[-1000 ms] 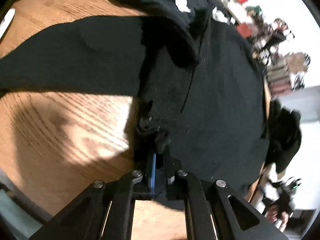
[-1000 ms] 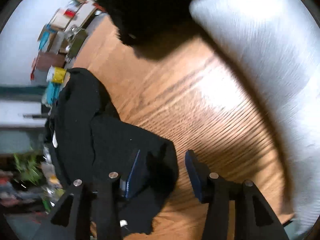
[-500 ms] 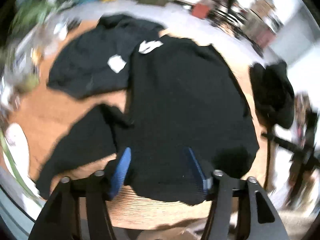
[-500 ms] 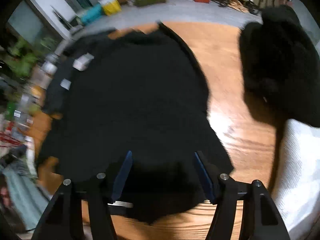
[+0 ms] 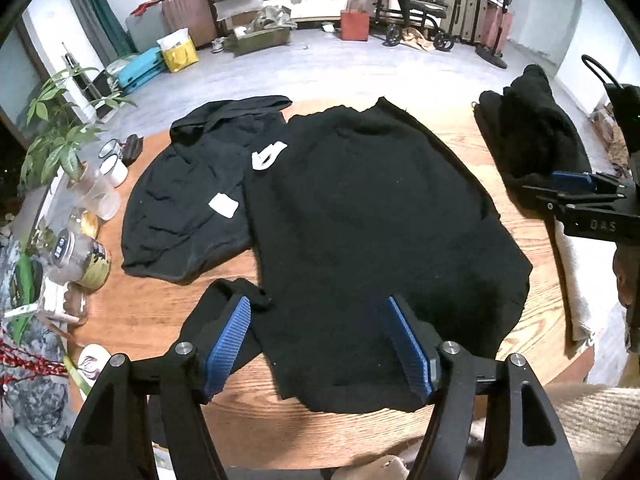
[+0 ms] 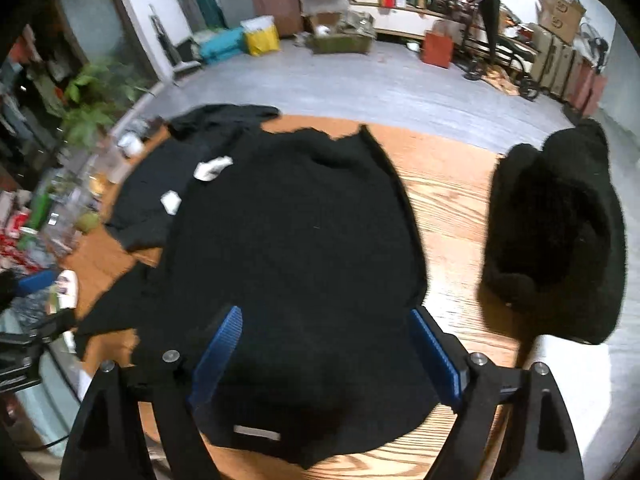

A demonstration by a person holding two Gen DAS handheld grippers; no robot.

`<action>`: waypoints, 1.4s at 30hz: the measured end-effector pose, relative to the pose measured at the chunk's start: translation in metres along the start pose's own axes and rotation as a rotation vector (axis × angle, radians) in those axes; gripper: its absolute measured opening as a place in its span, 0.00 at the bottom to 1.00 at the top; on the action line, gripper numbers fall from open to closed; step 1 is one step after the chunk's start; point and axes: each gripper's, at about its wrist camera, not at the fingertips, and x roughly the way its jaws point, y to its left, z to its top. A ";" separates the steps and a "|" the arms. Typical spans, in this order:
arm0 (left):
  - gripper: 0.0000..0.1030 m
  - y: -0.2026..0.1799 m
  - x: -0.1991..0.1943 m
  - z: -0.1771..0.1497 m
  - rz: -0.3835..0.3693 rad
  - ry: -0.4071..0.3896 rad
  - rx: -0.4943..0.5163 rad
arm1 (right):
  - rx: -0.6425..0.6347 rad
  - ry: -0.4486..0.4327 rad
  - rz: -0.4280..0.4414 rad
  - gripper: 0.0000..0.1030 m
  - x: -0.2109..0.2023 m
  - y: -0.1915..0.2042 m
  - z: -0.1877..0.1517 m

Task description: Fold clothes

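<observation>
Your left gripper (image 5: 320, 344) and right gripper (image 6: 326, 354) both hover with jaws spread wide, grasping nothing, above the near hem of a black sweater (image 5: 368, 220) lying flat on the wooden table (image 5: 460, 128). A second black garment (image 5: 188, 200) lies to its left.

The black sweater (image 5: 360, 216) is matt, slightly fuzzy knit cloth. It lies on a wooden table (image 5: 460, 132) with visible grain and a soft sheen. At the frame's left, glass jars (image 5: 80, 256) look glossy.
</observation>
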 end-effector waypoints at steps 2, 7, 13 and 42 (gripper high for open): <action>0.69 -0.002 -0.004 -0.001 -0.011 -0.002 0.006 | -0.005 -0.006 0.006 0.85 -0.002 -0.002 -0.002; 0.70 -0.004 -0.002 -0.002 -0.054 0.023 0.000 | -0.010 -0.016 -0.007 0.87 -0.009 -0.007 -0.005; 0.72 0.025 0.077 0.011 -0.193 0.113 -0.145 | 0.031 0.027 -0.033 0.84 0.047 -0.038 0.006; 0.03 0.135 0.307 0.175 -0.094 0.015 -0.630 | 0.284 0.067 -0.120 0.00 0.303 -0.089 0.223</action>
